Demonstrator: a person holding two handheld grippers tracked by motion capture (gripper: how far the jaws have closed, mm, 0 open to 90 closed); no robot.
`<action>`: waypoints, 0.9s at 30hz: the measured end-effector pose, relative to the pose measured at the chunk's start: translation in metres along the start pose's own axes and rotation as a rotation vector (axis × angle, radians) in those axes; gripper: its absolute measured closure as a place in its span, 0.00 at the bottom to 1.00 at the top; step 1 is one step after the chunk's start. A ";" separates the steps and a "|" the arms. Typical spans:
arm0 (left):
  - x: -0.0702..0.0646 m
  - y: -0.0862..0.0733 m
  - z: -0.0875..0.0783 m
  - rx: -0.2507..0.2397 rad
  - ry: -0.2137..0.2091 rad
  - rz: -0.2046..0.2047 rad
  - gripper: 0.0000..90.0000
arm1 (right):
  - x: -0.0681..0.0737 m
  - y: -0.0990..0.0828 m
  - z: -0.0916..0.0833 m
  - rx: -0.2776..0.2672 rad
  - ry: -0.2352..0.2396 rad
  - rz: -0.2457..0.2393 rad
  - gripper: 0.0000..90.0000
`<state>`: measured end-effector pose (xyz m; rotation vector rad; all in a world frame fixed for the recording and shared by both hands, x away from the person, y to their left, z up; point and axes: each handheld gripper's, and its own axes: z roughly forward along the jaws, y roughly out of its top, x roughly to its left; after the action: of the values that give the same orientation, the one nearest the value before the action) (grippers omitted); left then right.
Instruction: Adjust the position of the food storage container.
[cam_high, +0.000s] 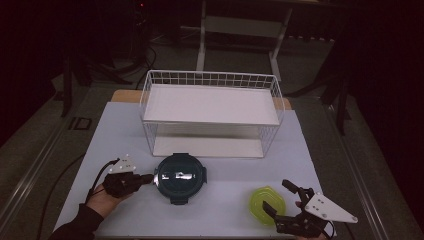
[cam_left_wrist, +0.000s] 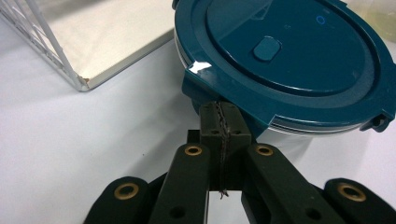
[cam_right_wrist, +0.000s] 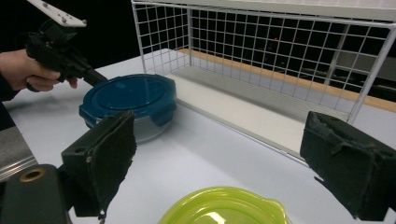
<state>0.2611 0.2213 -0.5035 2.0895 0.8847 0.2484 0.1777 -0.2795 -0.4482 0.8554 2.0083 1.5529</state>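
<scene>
The round glass container with a teal snap-lock lid (cam_high: 180, 177) sits on the white table (cam_high: 120, 130) just in front of the white wire rack (cam_high: 210, 114), and the left gripper (cam_high: 145, 179) has its jaws pressed fully together, the tips touching or very nearly touching the clip tab (cam_left_wrist: 205, 81) on the lid's near edge, with nothing held between them. In the left gripper view the closed tips meet right below that tab, so the work in hand looks like prodding or flipping a latch rather than lifting. The container will likely handle as stiff and fairly heavy — a clear glass bowl shows under the plastic lid — and its glossy lid is slippery, so a pinch on the flat top would slide off. The safer holds are the four projecting clip tabs or the thick lid rim; the glass body is breakable and should not be knocked against the rack wire. The right gripper (cam_high: 280, 202) hangs with its jaws wide apart just by the yellow-green lid (cam_high: 267, 205) at the table's front right — empty. That lid looks light and thin, best taken at its rim.
</scene>
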 end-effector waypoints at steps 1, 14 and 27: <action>0.000 0.001 0.000 0.001 0.002 -0.003 0.99 | 0.000 0.000 0.000 0.000 0.000 -0.004 0.11; -0.009 0.012 0.014 0.007 -0.019 -0.001 0.99 | 0.003 0.000 0.000 -0.012 -0.016 -0.019 0.13; -0.010 0.012 0.016 0.001 -0.009 -0.016 0.91 | 0.003 -0.002 0.002 0.025 -0.047 0.013 0.19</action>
<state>0.2676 0.1997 -0.5029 2.0820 0.8956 0.2301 0.1766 -0.2762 -0.4501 0.9076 1.9966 1.5044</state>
